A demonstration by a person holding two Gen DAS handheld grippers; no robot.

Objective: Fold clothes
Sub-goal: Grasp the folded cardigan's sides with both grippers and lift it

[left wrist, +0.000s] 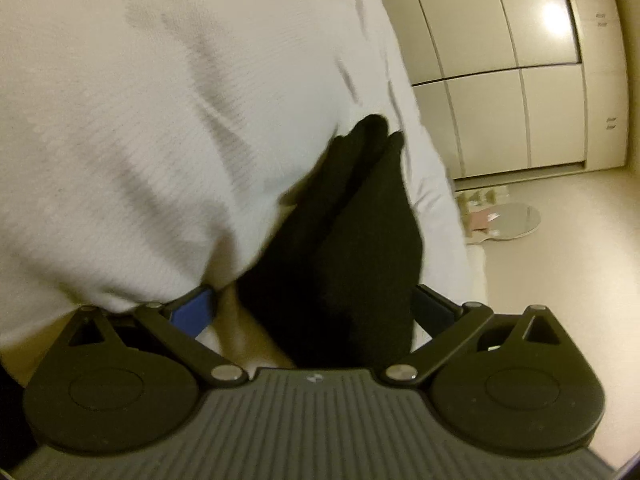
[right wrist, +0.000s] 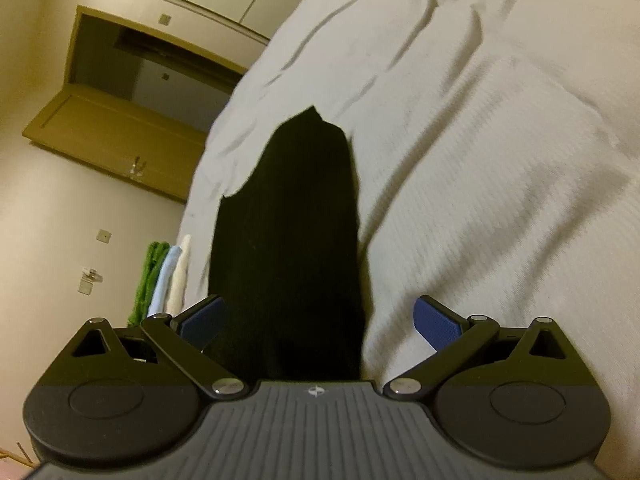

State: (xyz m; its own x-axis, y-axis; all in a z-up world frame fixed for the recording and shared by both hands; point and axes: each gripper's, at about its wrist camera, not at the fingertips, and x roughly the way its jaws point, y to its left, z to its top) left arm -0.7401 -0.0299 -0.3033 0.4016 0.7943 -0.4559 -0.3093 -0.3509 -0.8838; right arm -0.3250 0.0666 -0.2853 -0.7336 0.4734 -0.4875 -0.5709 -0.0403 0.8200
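A black garment (left wrist: 344,248) lies on a white bed cover (left wrist: 140,120), bunched in long folds that run away from the camera. My left gripper (left wrist: 312,308) is open, its blue-padded fingers (left wrist: 192,312) standing either side of the near end of the black cloth. In the right wrist view the same black garment (right wrist: 288,240) stretches forward as a long strip on the white cover (right wrist: 480,160). My right gripper (right wrist: 320,320) is open, the cloth lying between its fingers (right wrist: 436,320), closer to the left one. Neither gripper pinches the cloth.
Cream wardrobe doors (left wrist: 500,72) stand past the bed edge, with a round mirror (left wrist: 512,220) and small items on the floor. In the right wrist view a tan doorway (right wrist: 132,92) shows, and green, blue and white towels (right wrist: 164,276) hang beside the bed.
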